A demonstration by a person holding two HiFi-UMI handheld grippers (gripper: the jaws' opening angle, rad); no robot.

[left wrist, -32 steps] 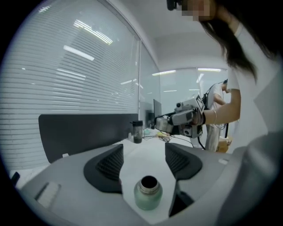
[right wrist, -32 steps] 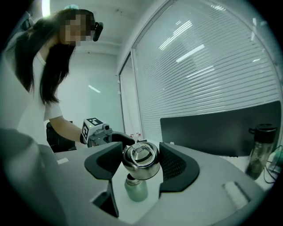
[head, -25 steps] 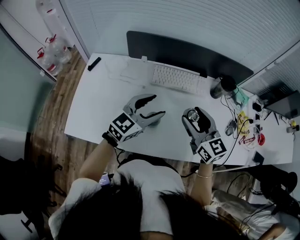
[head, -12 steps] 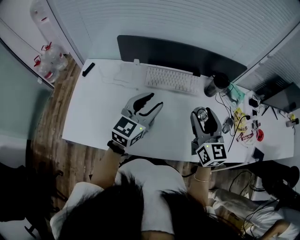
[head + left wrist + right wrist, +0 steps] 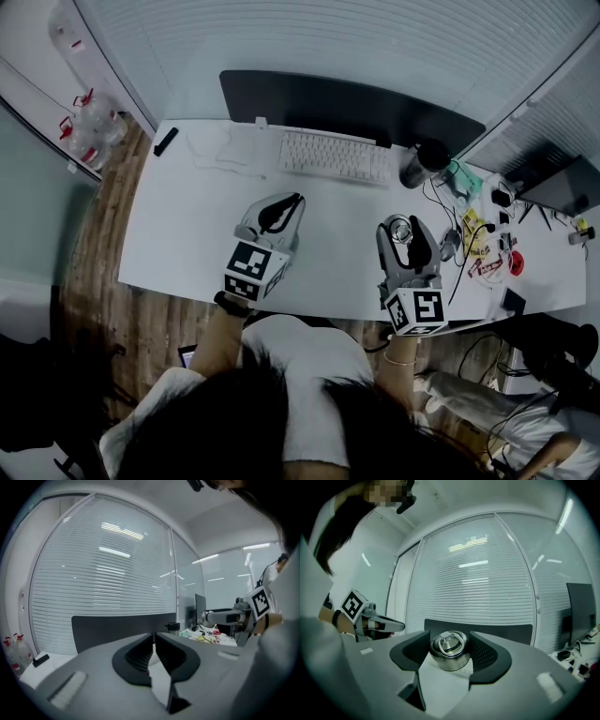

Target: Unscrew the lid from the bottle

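Left gripper (image 5: 154, 641): jaws just closed, now pressed together, nothing between them. Right gripper (image 5: 403, 231) pinching steel bottle (image 5: 450, 661) near top, over worktop (image 5: 187, 216). Ring-topped lid (image 5: 449, 643) apparently still on. Judgement: left gripper not engaged, unscrewing not begun.

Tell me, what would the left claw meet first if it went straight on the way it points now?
Probably the keyboard, then the monitor behind it; depth is unclear. The jaws of the left claw have just been closing, with nothing between them.
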